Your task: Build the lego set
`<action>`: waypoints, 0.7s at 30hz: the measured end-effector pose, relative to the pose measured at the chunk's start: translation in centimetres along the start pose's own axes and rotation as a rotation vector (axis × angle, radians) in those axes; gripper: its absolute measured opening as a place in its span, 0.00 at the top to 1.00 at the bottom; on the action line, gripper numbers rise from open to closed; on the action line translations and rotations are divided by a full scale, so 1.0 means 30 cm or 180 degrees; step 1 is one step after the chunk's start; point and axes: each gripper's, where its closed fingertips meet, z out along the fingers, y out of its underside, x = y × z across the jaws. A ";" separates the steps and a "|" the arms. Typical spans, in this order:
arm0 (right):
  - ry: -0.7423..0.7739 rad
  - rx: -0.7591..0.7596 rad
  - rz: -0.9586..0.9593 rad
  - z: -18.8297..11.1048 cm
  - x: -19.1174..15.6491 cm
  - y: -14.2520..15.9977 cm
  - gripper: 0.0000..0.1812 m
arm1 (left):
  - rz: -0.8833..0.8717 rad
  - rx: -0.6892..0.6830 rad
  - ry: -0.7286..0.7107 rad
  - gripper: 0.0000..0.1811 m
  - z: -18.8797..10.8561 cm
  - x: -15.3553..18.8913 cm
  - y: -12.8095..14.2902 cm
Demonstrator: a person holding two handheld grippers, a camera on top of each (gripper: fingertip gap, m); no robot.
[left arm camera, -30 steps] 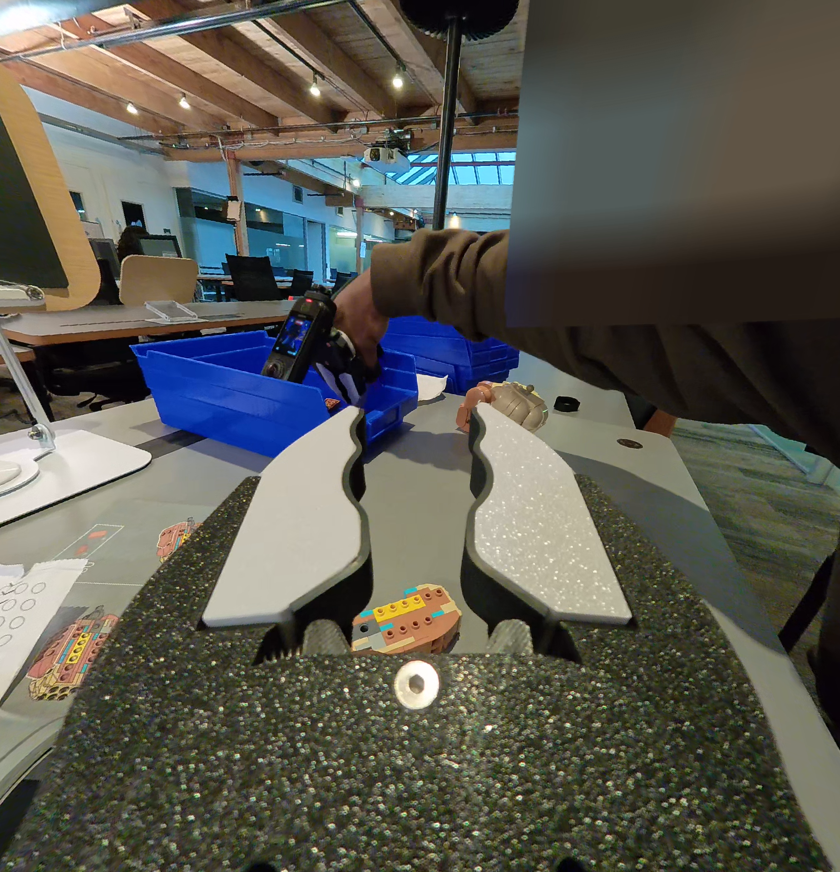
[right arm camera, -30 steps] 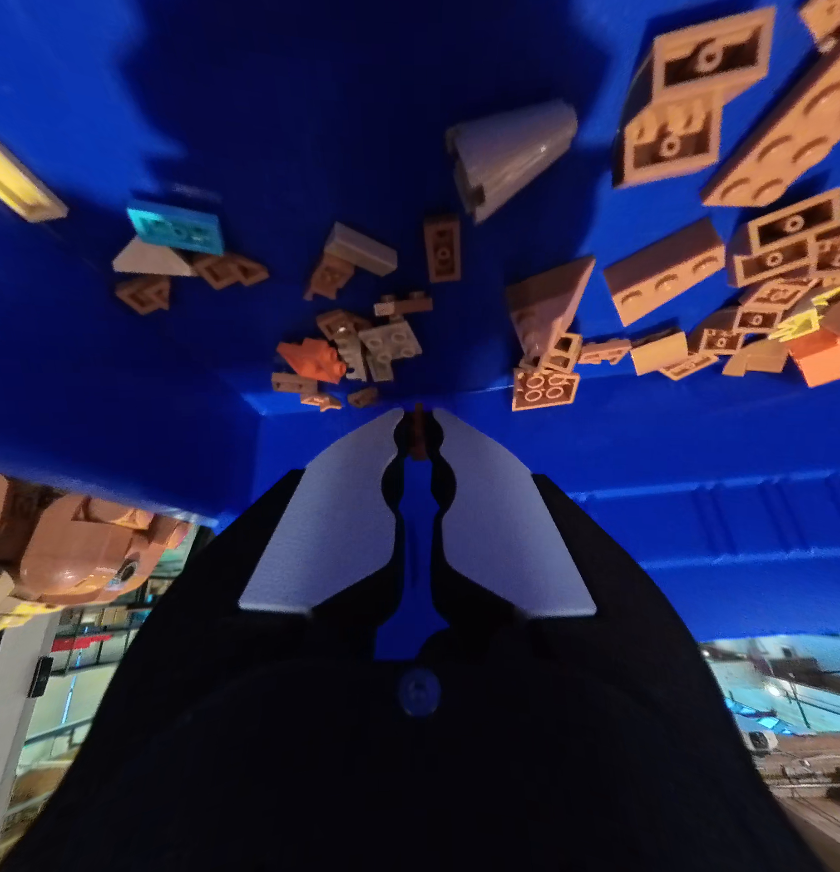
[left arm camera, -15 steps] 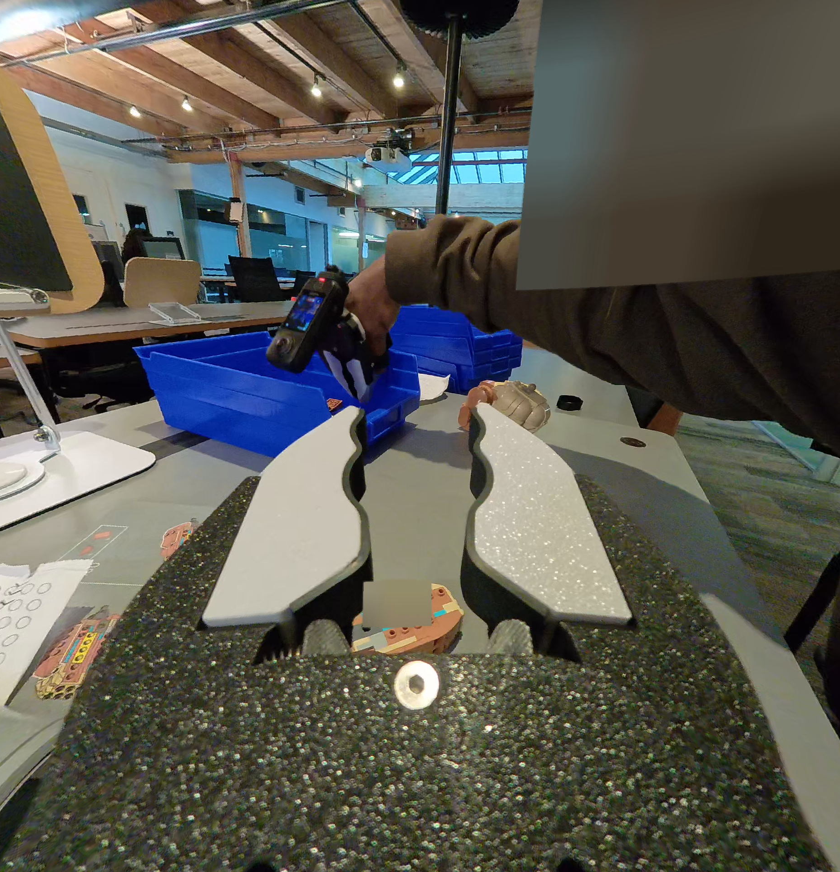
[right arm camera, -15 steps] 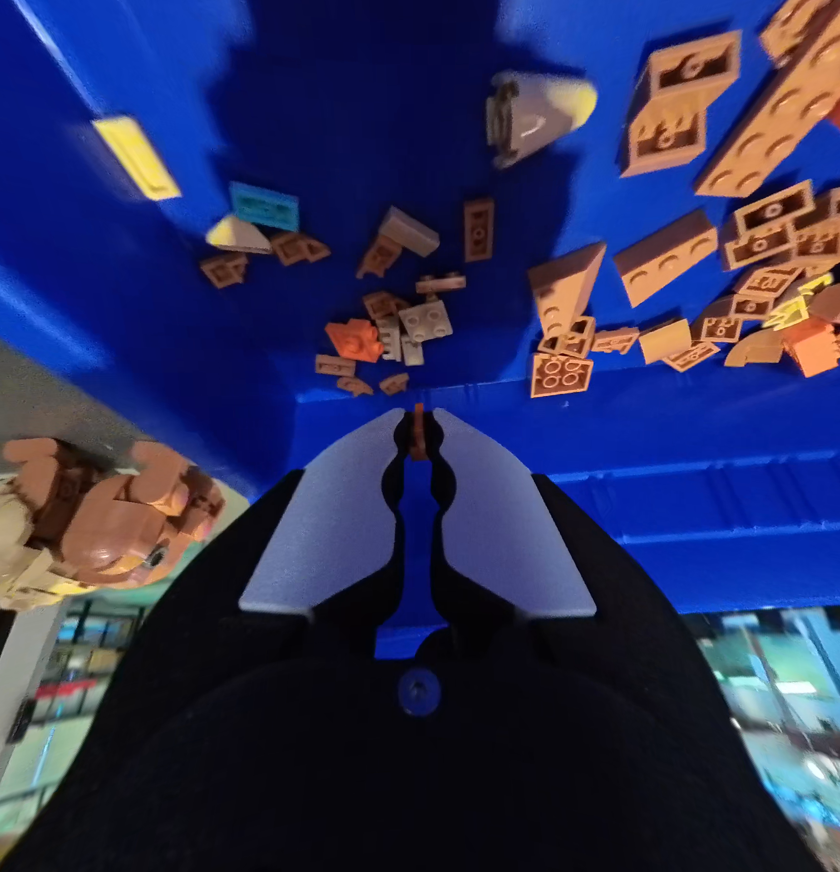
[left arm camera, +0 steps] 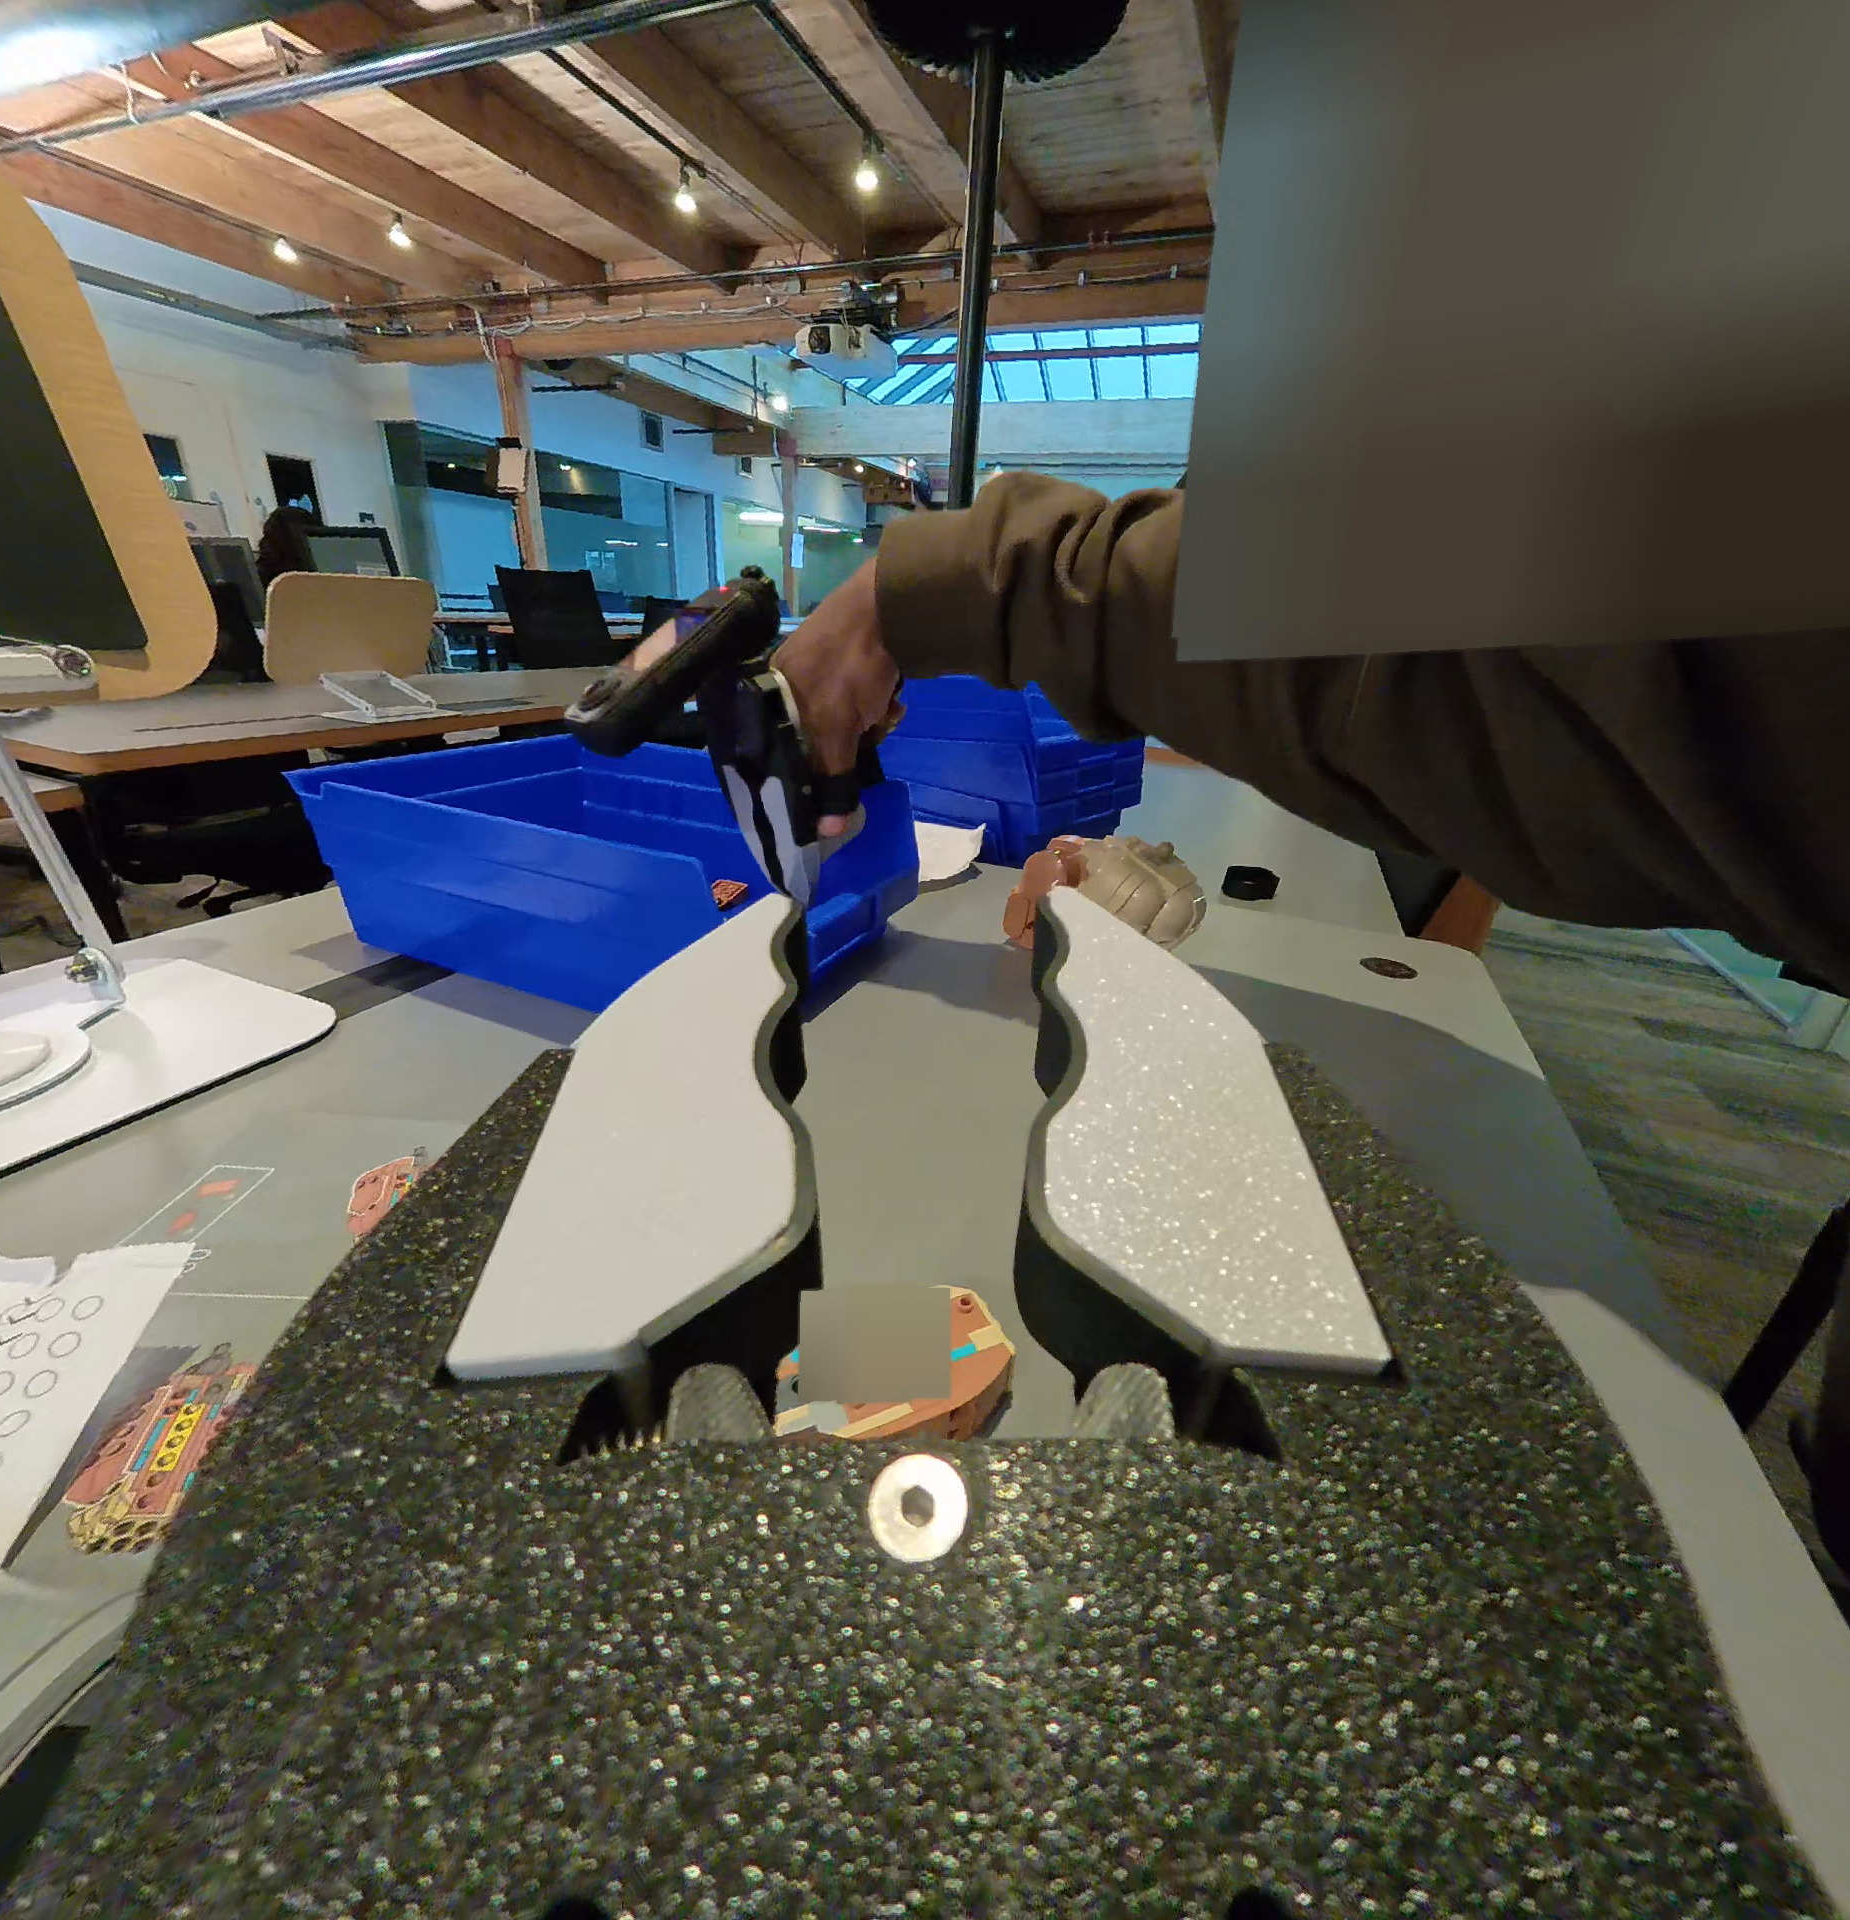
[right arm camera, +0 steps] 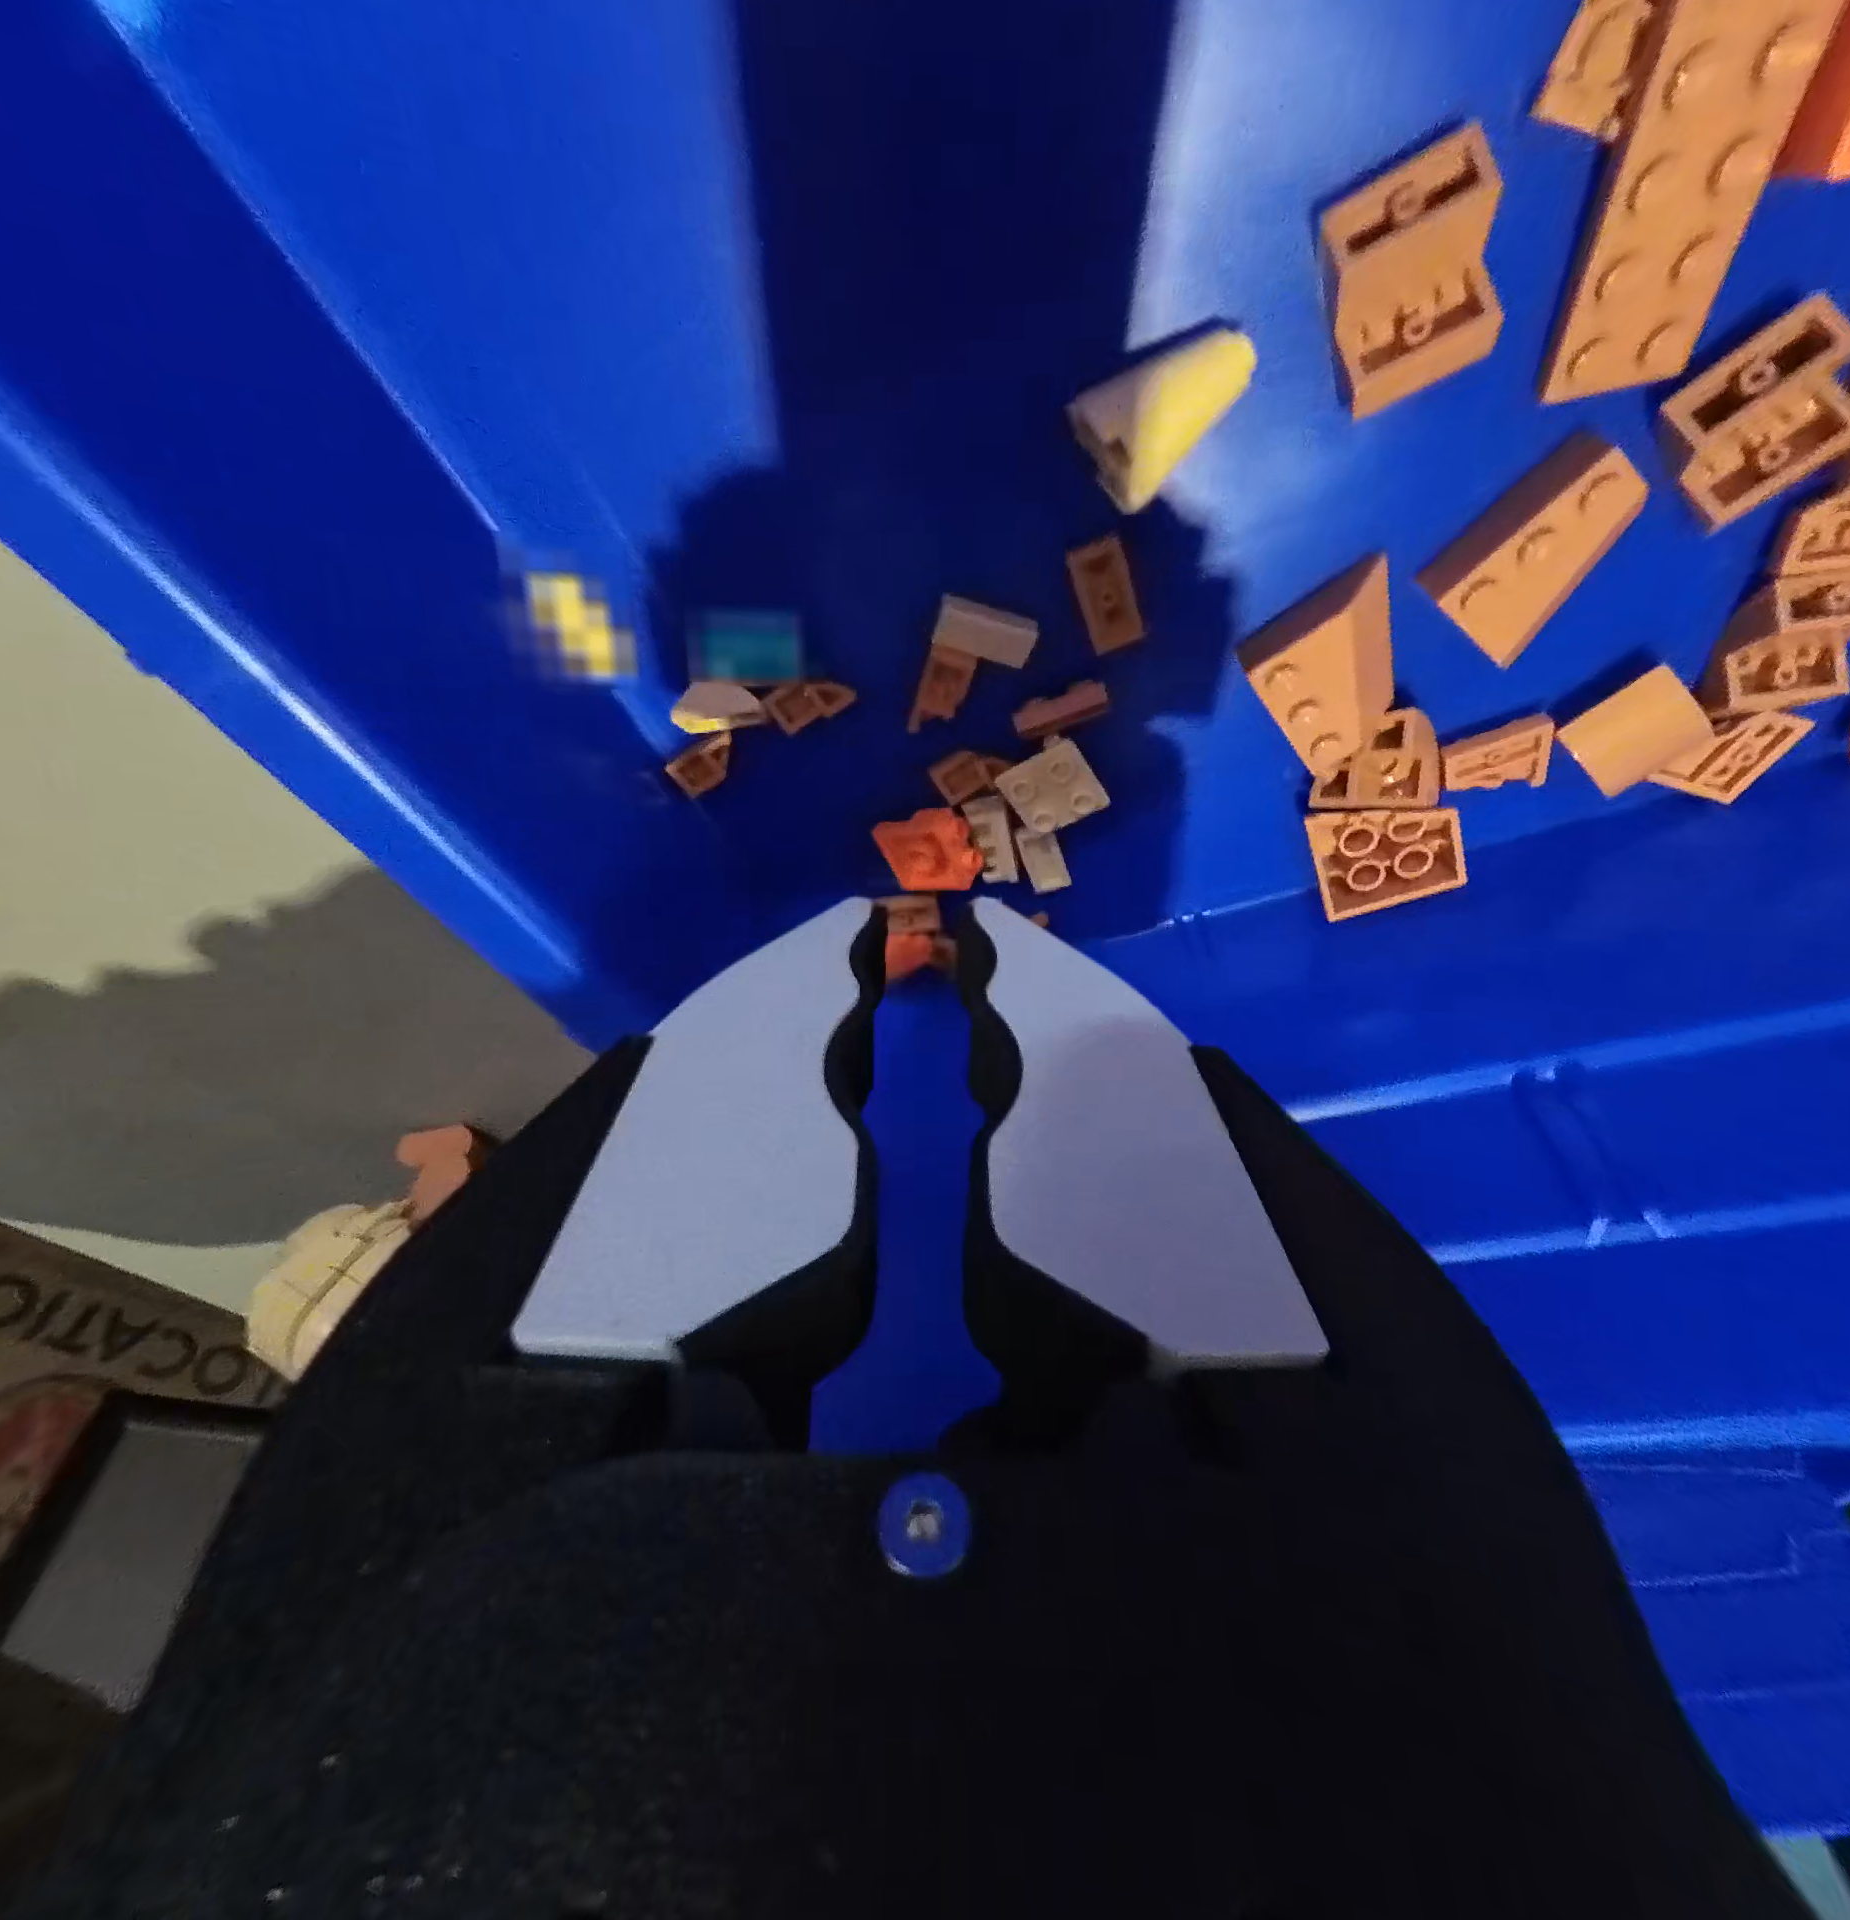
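Note:
My right gripper (right arm camera: 916, 940) is shut on a small orange Lego piece (right arm camera: 908, 956) at its fingertips, just above the near end of a blue bin (right arm camera: 485, 312) that holds several loose tan and orange bricks (right arm camera: 1388, 862). In the left wrist view a hand holds this gripper (left arm camera: 791, 862) tilted down over the blue bin (left arm camera: 547, 862). My left gripper (left arm camera: 916, 920) is open and empty, low over the grey table. A partly built brown Lego model (left arm camera: 978, 1371) lies between the bases of its fingers, partly hidden.
A round tan and brown Lego build (left arm camera: 1118, 883) stands right of the bin. Printed instruction sheets (left arm camera: 162, 1423) lie at left, by a white stand base (left arm camera: 152, 1039). More blue bins (left arm camera: 1014, 748) are stacked behind. The table edge (left arm camera: 1523, 1039) runs along the right. Left tips to right tips: about 40 cm.
My right gripper has lifted and pulled back toward the bin's near end with the orange piece. Its jaws stand slightly wider and the piece has turned. My left gripper has stayed still.

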 end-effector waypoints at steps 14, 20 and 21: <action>0.0209 -0.0177 0.0004 -0.034 0.015 0.030 0.90 | -0.0073 0.0038 0.0025 0.77 -0.003 0.001 -0.008; 0.0122 -0.0231 0.0403 0.007 0.015 0.023 0.87 | -0.0083 0.0046 0.0024 0.77 -0.005 -0.002 -0.010; 0.0110 -0.0227 0.0424 0.013 0.015 0.019 0.87 | -0.0097 0.0034 0.0026 0.77 -0.004 -0.004 -0.005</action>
